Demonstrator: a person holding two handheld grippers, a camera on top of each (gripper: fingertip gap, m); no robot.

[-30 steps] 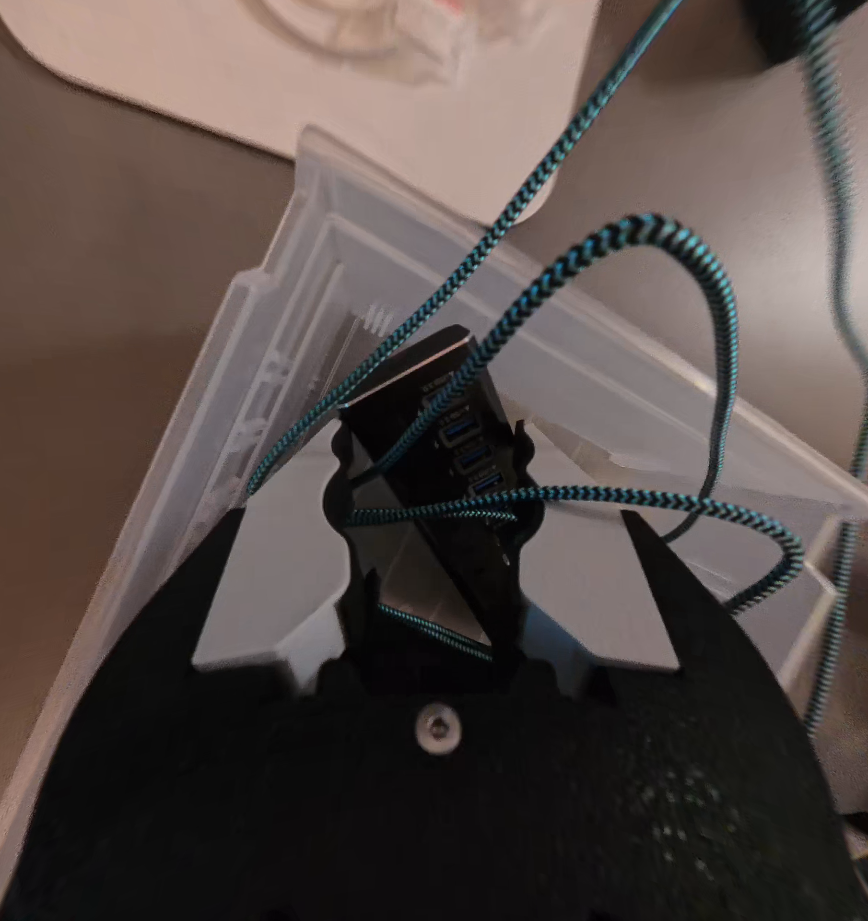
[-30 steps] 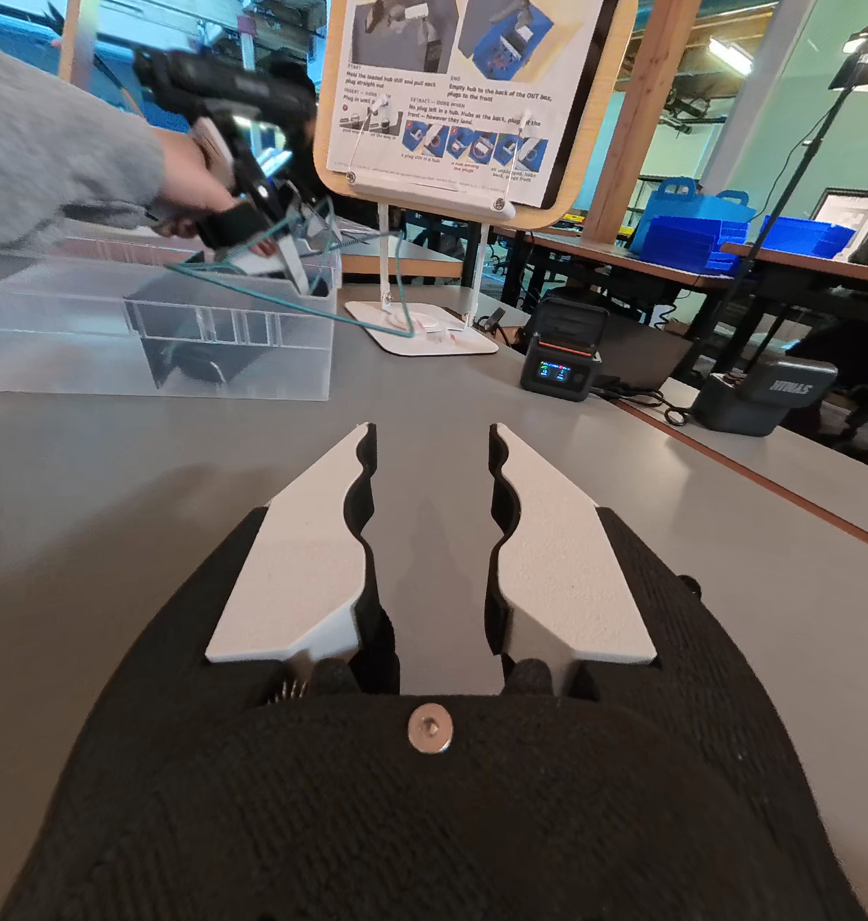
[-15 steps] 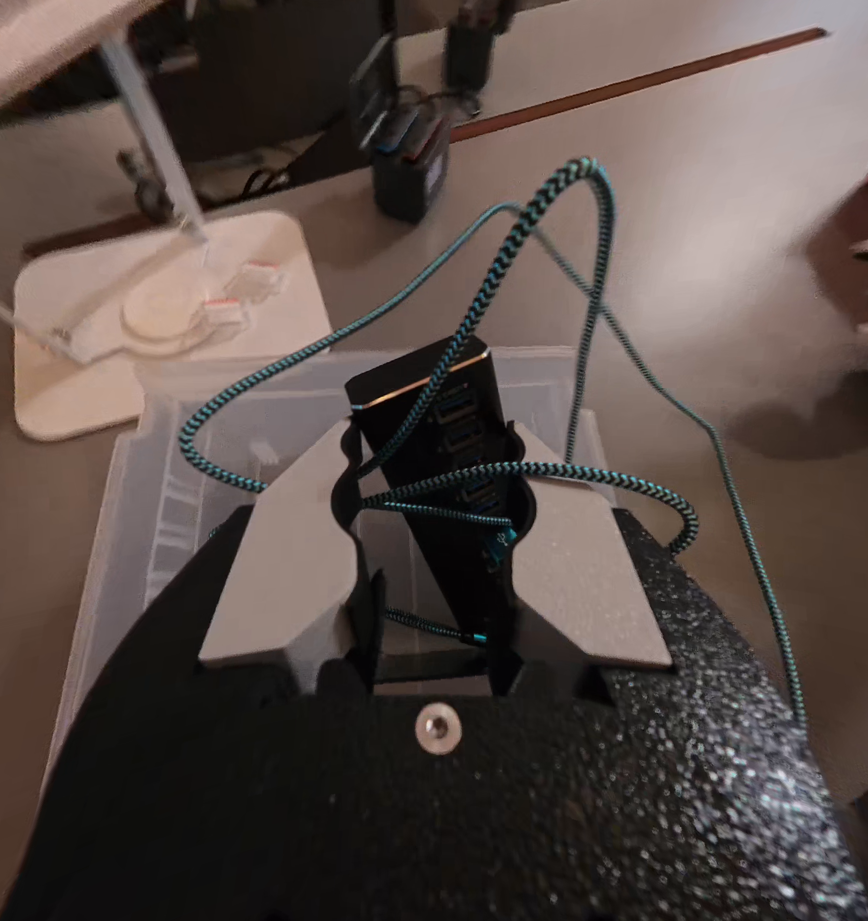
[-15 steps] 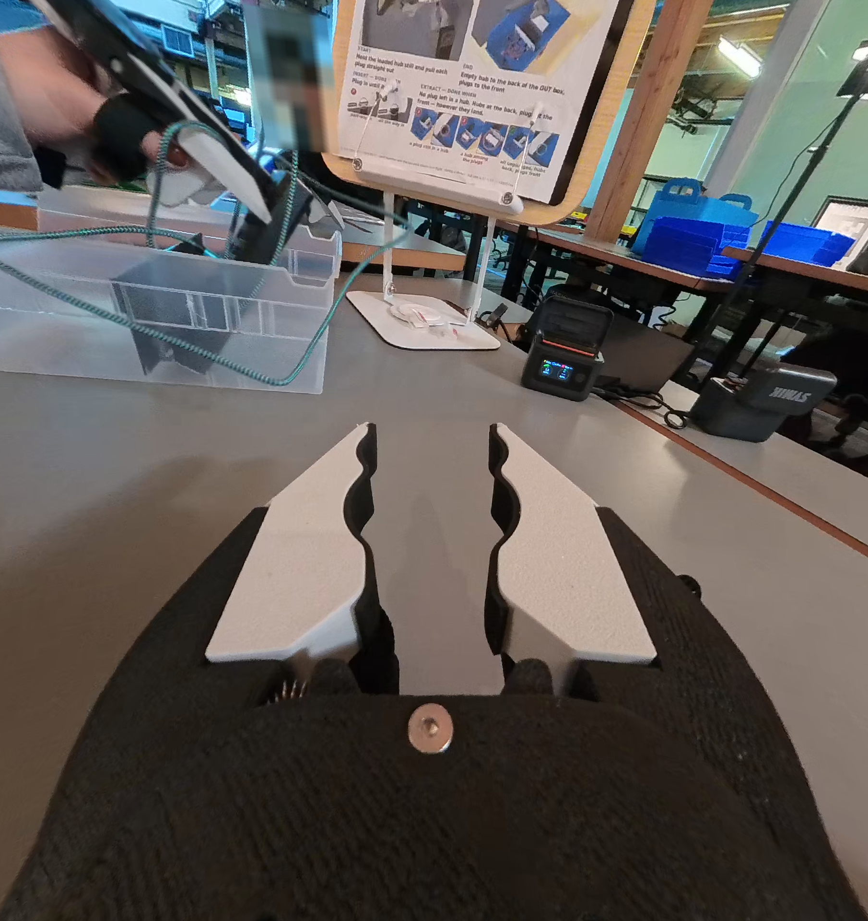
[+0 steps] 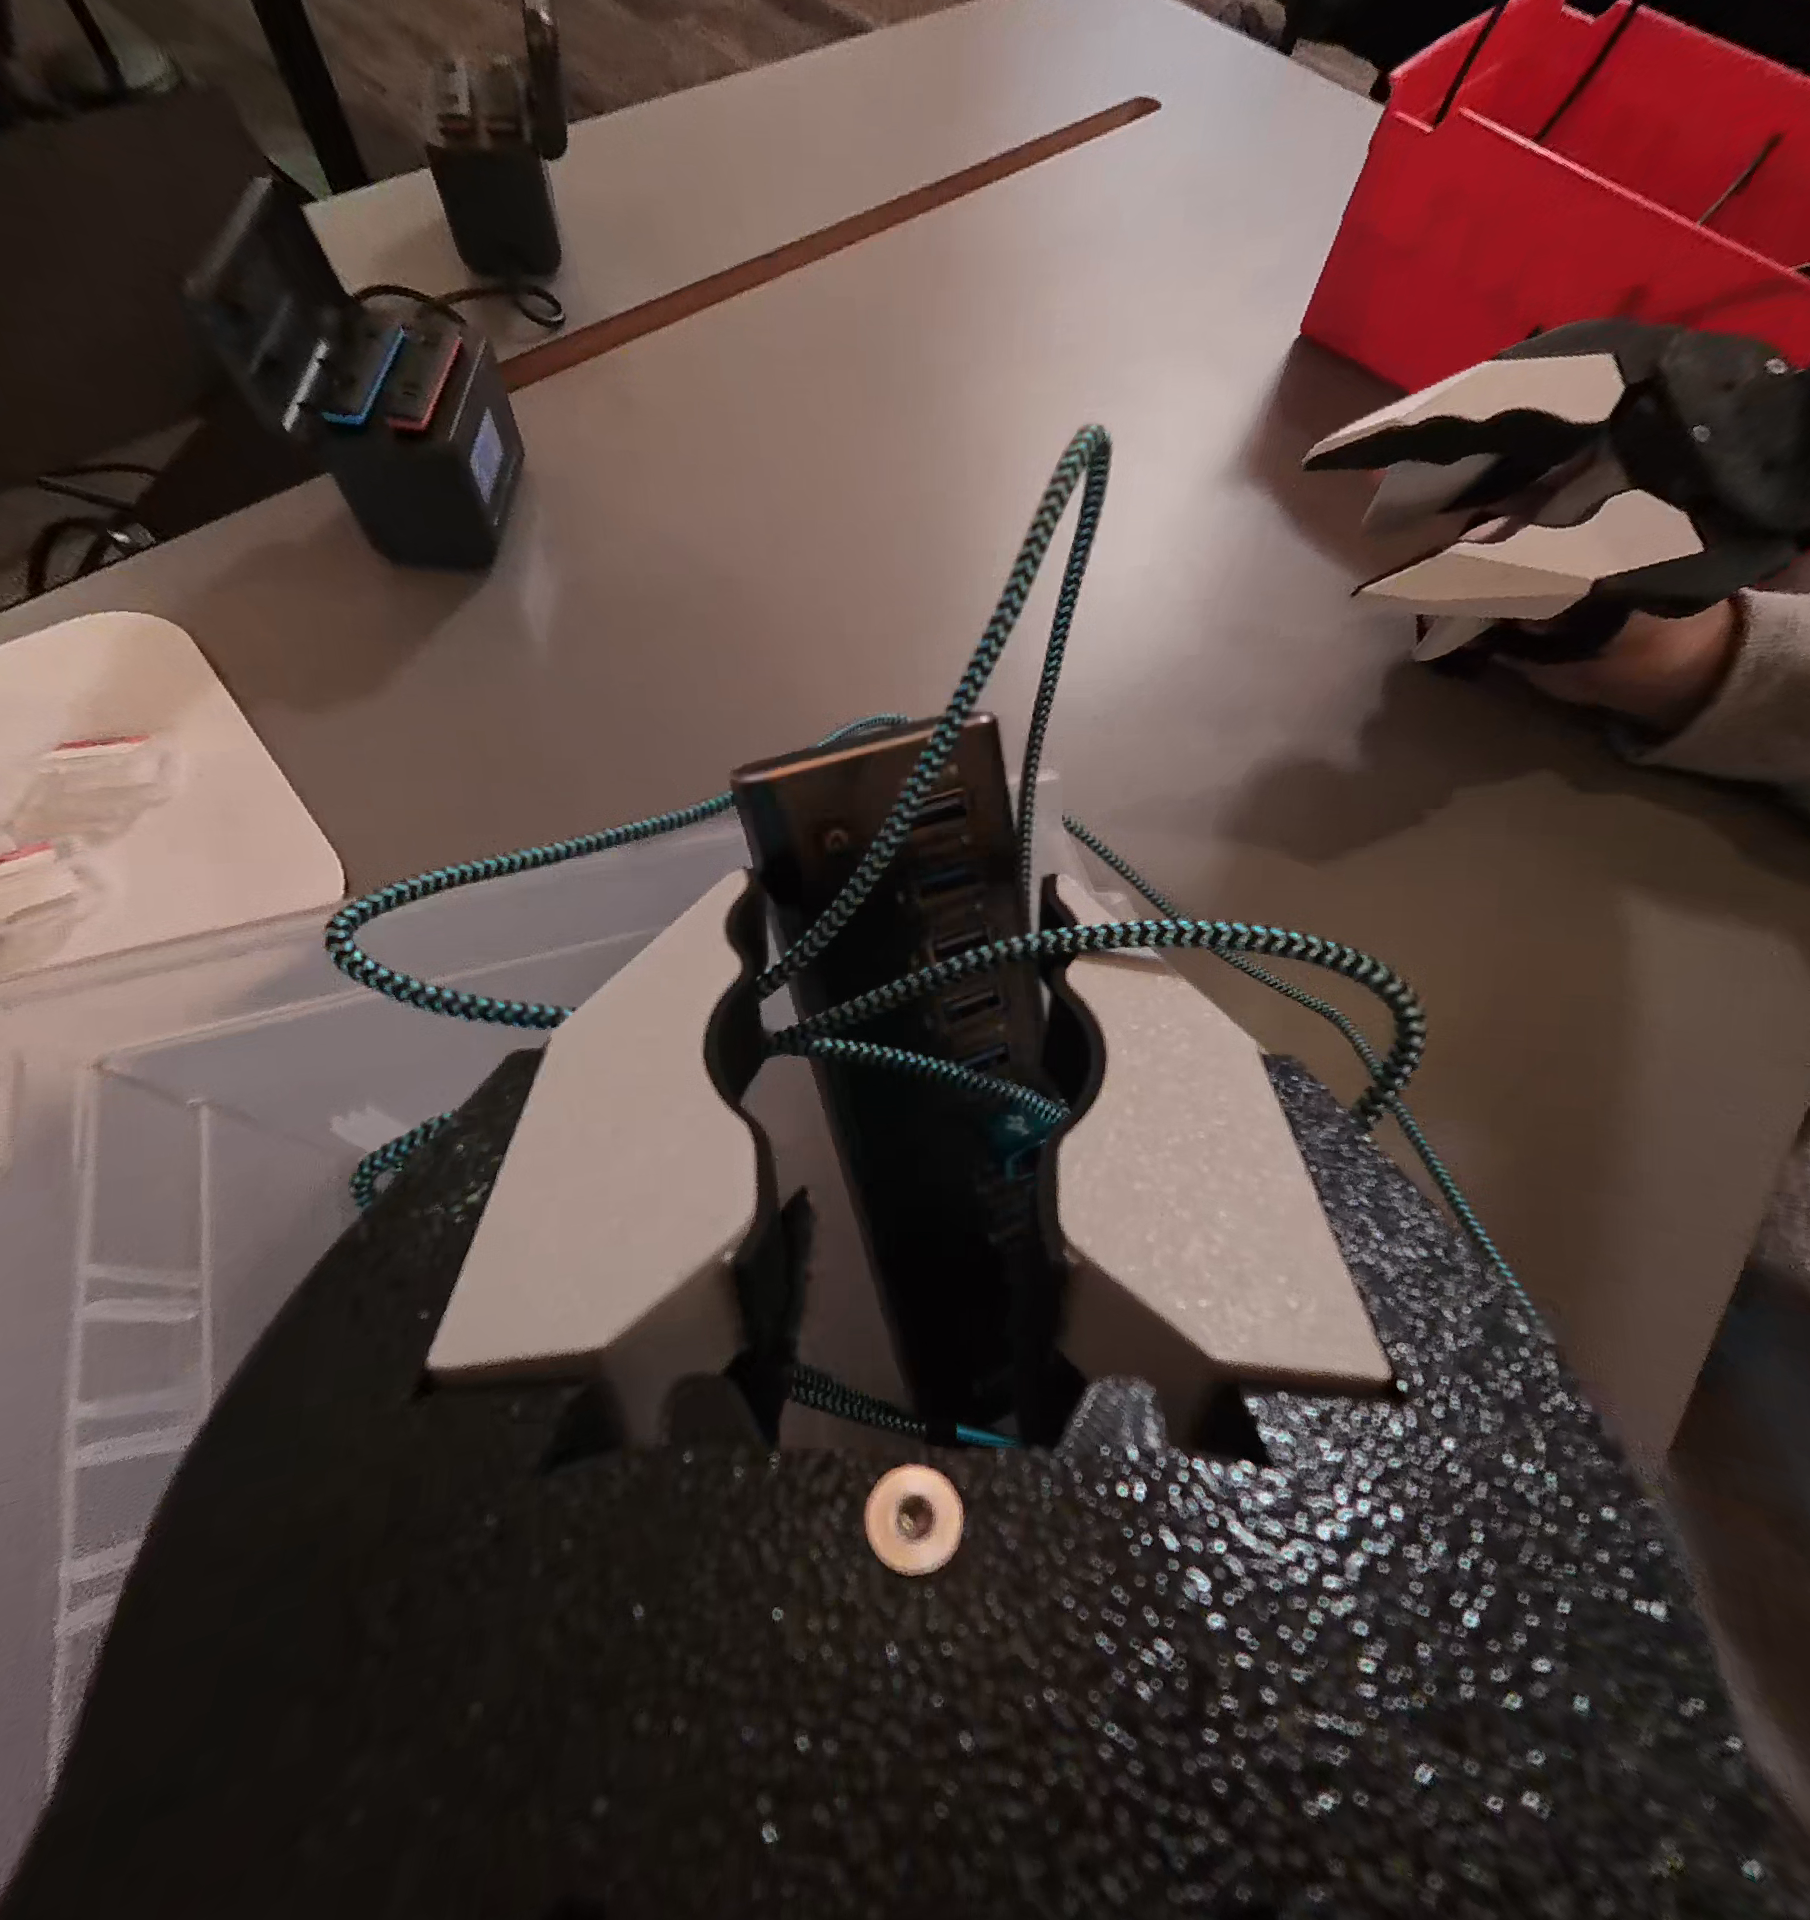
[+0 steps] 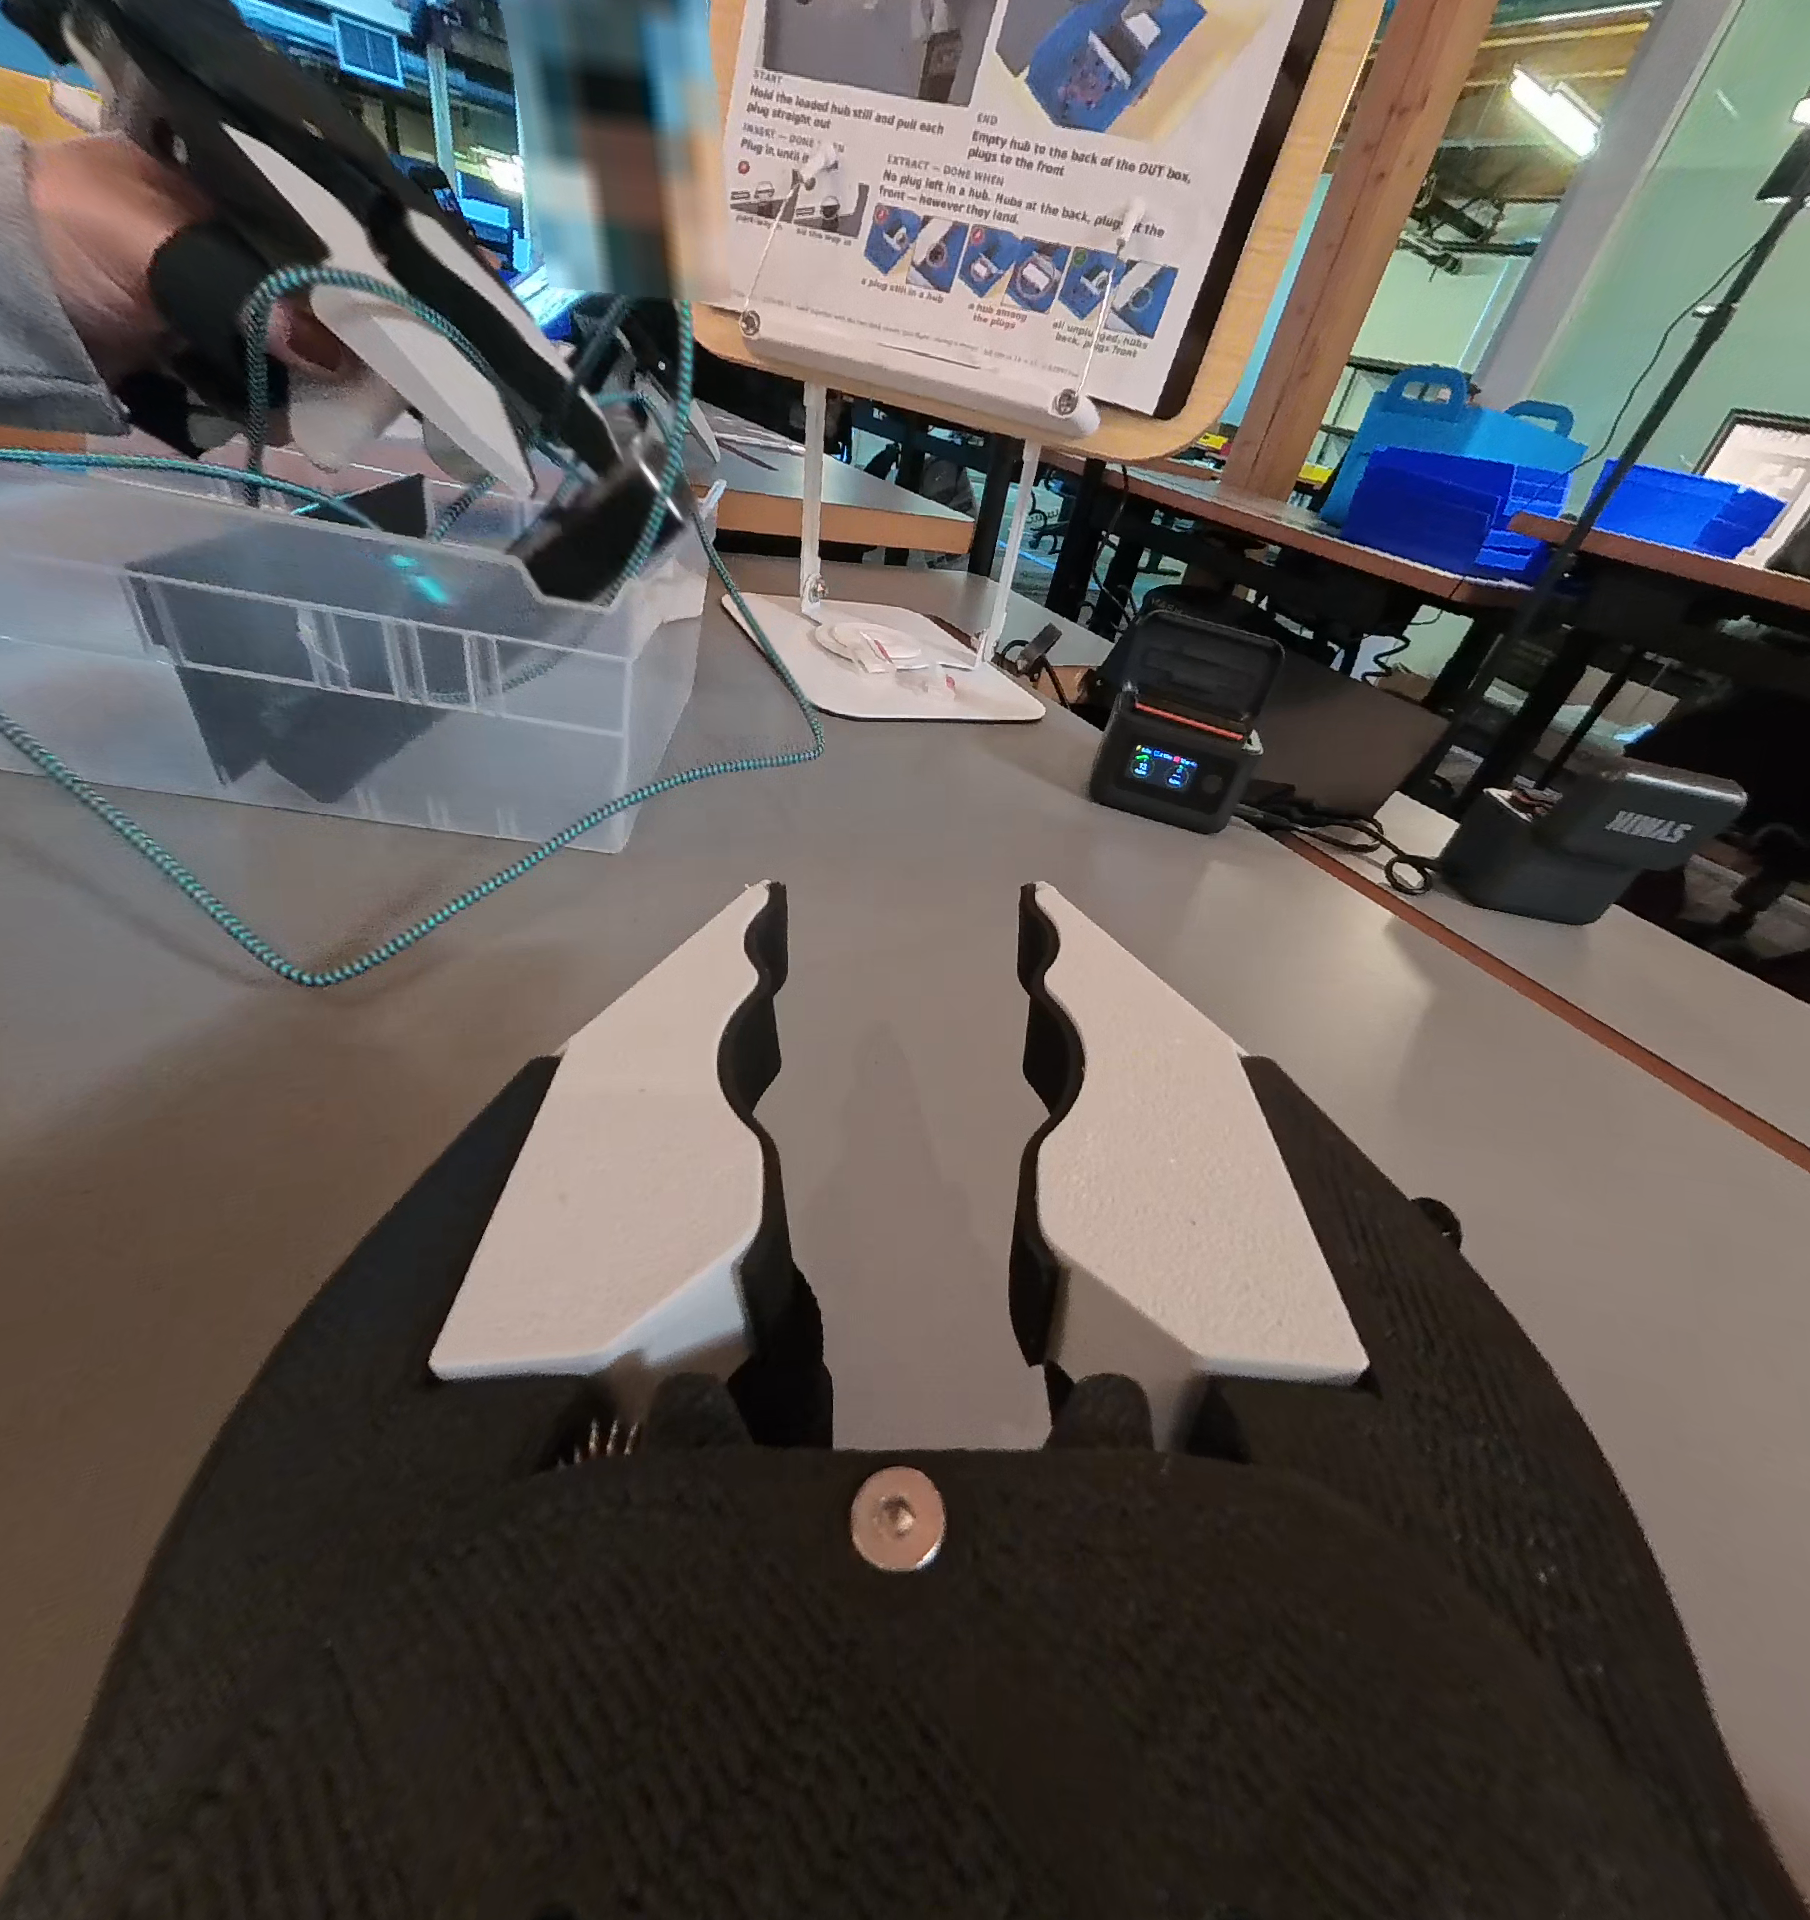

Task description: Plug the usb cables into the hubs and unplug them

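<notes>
The left gripper (image 5: 896,914) has its fingers (image 5: 620,1164) clenched on the black USB hub (image 5: 880,831), held above the clear bin (image 5: 205,1091), with teal braided cables (image 5: 1067,582) looped around it. Beyond the bin, the right gripper (image 6: 896,904) rests low over the counter (image 6: 257,1091), fingers (image 6: 631,1143) parted and empty. Since a second ago the hub has risen out of the bin and swung toward the right gripper.

One black USB hub (image 5: 885,935), wound with teal-and-black braided cable (image 5: 1062,582); how many separate cables cannot be told. Two hand-held grippers: left (image 5: 896,894) and right (image 6: 899,899). One clear plastic bin (image 6: 361,665), one red box (image 5: 1566,218), one sign stand (image 6: 963,197), all on the worktop (image 6: 984,831).
</notes>
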